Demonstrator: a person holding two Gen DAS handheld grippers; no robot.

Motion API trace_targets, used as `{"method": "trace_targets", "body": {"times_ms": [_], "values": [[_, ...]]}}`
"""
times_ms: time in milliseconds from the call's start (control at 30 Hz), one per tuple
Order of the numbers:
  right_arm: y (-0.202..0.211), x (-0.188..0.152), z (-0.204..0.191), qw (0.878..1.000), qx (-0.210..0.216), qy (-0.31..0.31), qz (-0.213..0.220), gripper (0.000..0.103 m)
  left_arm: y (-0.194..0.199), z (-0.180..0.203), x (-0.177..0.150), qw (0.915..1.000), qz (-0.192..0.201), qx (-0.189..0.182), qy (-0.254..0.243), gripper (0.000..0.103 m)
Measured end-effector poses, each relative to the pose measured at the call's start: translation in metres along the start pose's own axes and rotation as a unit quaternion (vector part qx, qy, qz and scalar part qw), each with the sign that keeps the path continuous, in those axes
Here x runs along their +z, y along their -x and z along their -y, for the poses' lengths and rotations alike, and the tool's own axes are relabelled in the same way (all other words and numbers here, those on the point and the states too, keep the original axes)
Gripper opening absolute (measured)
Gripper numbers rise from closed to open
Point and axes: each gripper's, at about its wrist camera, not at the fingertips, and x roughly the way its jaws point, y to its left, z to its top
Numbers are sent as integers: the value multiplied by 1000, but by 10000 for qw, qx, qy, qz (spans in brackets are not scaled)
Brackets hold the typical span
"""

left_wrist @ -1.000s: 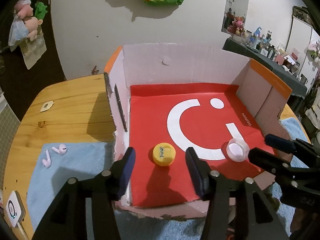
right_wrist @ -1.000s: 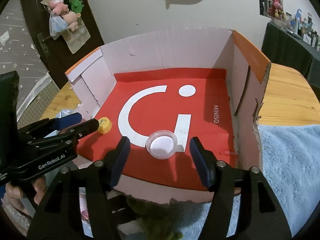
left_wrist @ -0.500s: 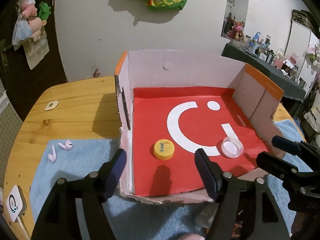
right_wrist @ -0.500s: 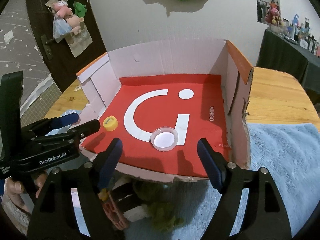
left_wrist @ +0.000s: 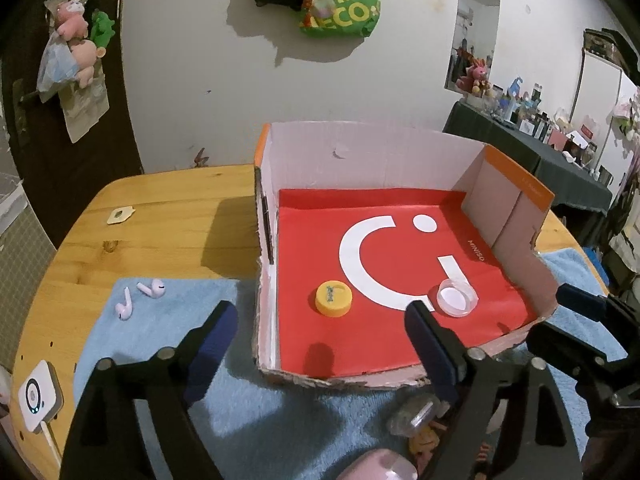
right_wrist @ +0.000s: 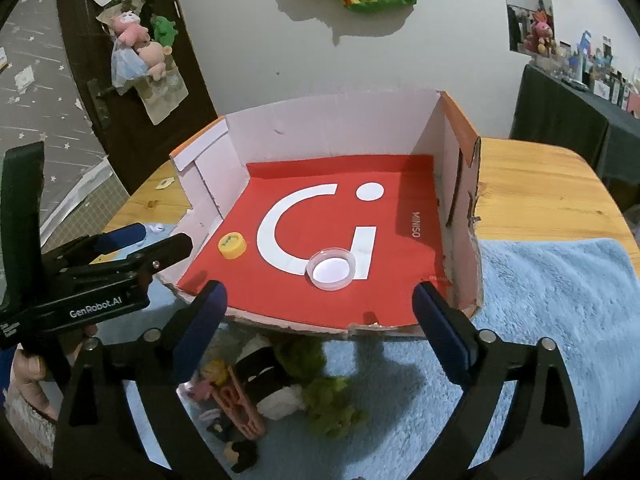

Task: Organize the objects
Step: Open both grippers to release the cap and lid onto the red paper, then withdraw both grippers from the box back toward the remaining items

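Observation:
A yellow bottle cap [left_wrist: 333, 299] [right_wrist: 232, 245] and a clear round dish [left_wrist: 458, 298] [right_wrist: 331, 269] lie on the red floor of an open cardboard box [left_wrist: 360, 152] [right_wrist: 320, 132]. My left gripper [left_wrist: 319, 318] hovers just outside the box's near edge, in line with the cap. Its jaws are opening and nothing is between them. My right gripper [right_wrist: 320, 294] hangs in front of the dish, jaws also opening, holding nothing. Each gripper shows at the edge of the other's view, the left gripper [right_wrist: 140, 244] and the right gripper [left_wrist: 576, 312].
The box stands on a blue towel [left_wrist: 132, 344] on a wooden table [left_wrist: 160, 216]. Two pink earbuds [left_wrist: 140, 298] lie on the towel at left, a white device [left_wrist: 38, 398] near the table edge. Small toys and a green fuzzy thing [right_wrist: 328, 404] lie before the box.
Both grippers have drawn back from the box and risen a little while their jaws spread wider. The yellow cap and the clear dish stayed where they lie in the box.

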Motion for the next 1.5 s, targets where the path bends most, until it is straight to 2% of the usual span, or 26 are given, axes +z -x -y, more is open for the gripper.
{"method": "trace_targets", "body": {"times_ms": [200,300,433,567,1500], "values": [[7,-5,-4,10000,39,16,43,95,7,0,-4,10000,36,-35,28,92],[10,-9,-6,10000,54,45,40,98,12,0,-6,9999,91,-52,68,99],[16,-12,-8,9999,88,48,45,98,17,0,-9,9998,120,-106,86,99],[22,-16,-9,9999,87,53,83,103,22,2,-13,9998,137,-117,72,102],[44,-36,-22,9997,155,105,184,103,38,2,-38,9993,-26,-296,205,103]]}}
